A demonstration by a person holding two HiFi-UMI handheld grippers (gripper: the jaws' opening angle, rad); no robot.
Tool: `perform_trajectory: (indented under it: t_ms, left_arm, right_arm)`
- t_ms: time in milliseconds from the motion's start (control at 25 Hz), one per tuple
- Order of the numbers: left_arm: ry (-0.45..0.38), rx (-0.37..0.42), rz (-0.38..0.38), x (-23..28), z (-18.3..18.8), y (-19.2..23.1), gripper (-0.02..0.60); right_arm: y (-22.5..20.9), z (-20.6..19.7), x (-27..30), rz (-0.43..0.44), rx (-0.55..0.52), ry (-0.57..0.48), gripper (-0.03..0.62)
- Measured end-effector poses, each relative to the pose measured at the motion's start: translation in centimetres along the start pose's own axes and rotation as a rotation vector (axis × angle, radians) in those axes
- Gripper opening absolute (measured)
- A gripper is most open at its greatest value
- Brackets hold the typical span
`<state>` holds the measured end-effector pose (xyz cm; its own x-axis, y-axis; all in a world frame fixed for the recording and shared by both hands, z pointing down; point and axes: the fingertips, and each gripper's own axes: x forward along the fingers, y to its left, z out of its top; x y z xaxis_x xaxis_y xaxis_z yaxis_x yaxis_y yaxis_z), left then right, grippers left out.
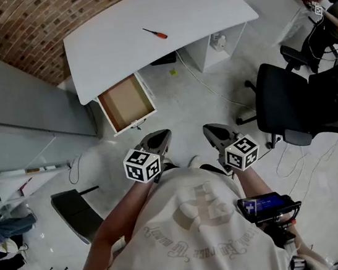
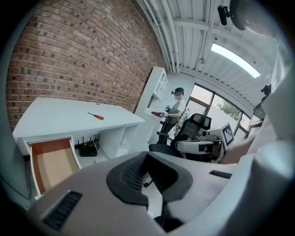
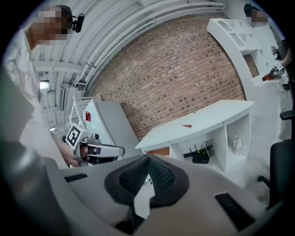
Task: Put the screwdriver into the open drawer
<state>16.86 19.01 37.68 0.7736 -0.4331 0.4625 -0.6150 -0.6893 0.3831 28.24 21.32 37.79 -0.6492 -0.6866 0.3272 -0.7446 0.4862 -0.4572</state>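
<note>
The 2 grippers' jaws are pressed together on nothing: left gripper [image 1: 162, 136], right gripper [image 1: 211, 130]. The screwdriver [image 1: 155, 33] lies on the desk [image 1: 200, 2], well ahead of both. The open drawer [image 1: 126, 103] is near, ahead of the left gripper.

Drawer [image 1: 125, 101] rear under the desk [image 1: 201, 8]

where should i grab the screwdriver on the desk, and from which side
Take the screwdriver by its thick red handle, the end on the right in the head view. It lies flat on the white desk, unobstructed, so probably come straight down and close across the handle.
</note>
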Motion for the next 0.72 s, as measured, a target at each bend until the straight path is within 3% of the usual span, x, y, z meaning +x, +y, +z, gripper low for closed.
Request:
perform_trajectory:
  t_ms: [720]
  left_arm:
    - [0.010, 0.017, 0.026, 1.6, -0.1, -2.6, 0.020]
  right_arm:
    - [-1.6, -0.9, -2.1, 0.017, 0.008, -0.007, 0.021]
